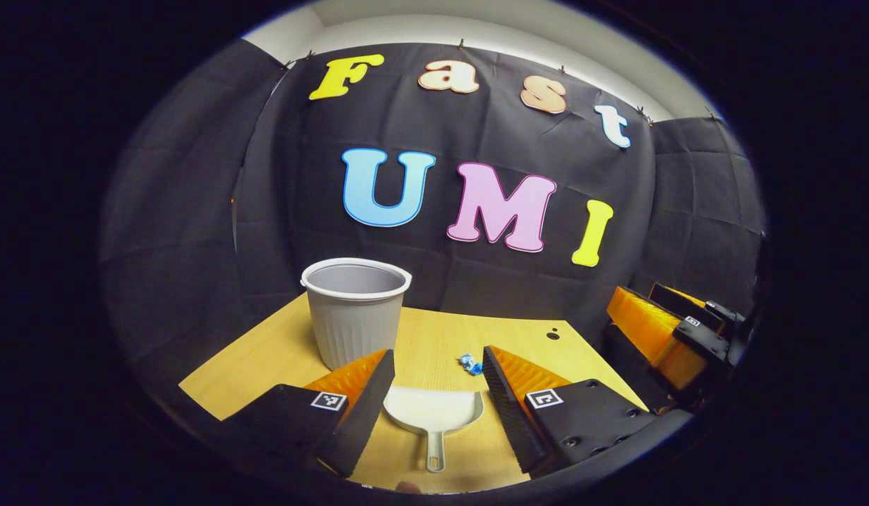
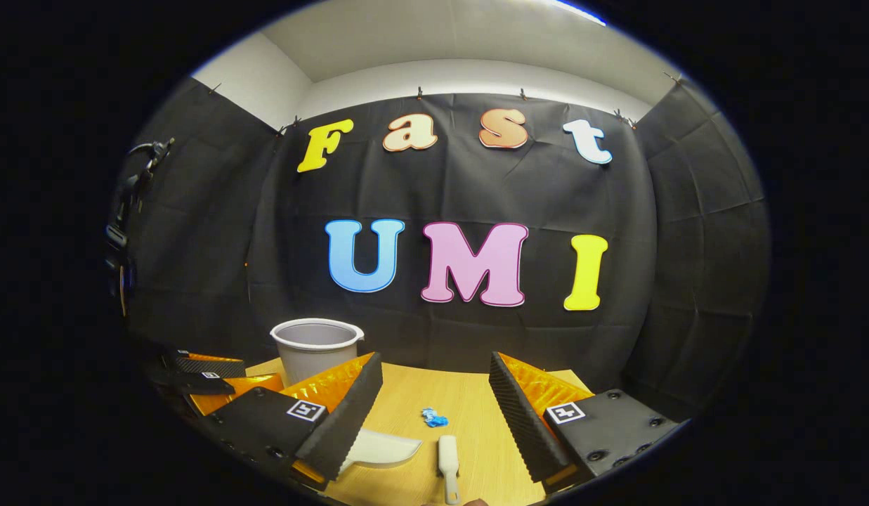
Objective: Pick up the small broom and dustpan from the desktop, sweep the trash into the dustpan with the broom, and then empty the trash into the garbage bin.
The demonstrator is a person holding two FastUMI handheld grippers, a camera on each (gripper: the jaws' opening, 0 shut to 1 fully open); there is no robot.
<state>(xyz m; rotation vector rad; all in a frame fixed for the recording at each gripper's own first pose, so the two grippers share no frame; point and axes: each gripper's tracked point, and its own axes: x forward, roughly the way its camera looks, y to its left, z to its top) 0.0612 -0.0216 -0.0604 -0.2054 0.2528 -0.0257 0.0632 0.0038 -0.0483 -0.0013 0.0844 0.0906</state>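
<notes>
Both my left gripper [image 1: 434, 390] and right gripper [image 2: 434, 404] hang wide open and empty over the desk [image 1: 265, 351], so I'd grab the light, stiff, probably slick dustpan [image 1: 434, 411] by its thin handle, same for the broom [image 2: 448, 457] beside it.

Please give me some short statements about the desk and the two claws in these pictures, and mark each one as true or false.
1. The grey ribbed plastic garbage bin stands upright on the light wooden desktop. True.
2. The left claw is shut on the white plastic dustpan. False: its jaws stand open, and the dustpan lies on the desktop between them, untouched.
3. The small blue crumpled wrapper lies inside the dustpan. False: it lies on the bare desktop beyond the dustpan.
4. The right claw is open and holds nothing. True.
5. The small white broom is lifted off the desktop. False: it lies flat, right of the dustpan in the right gripper view.
</notes>
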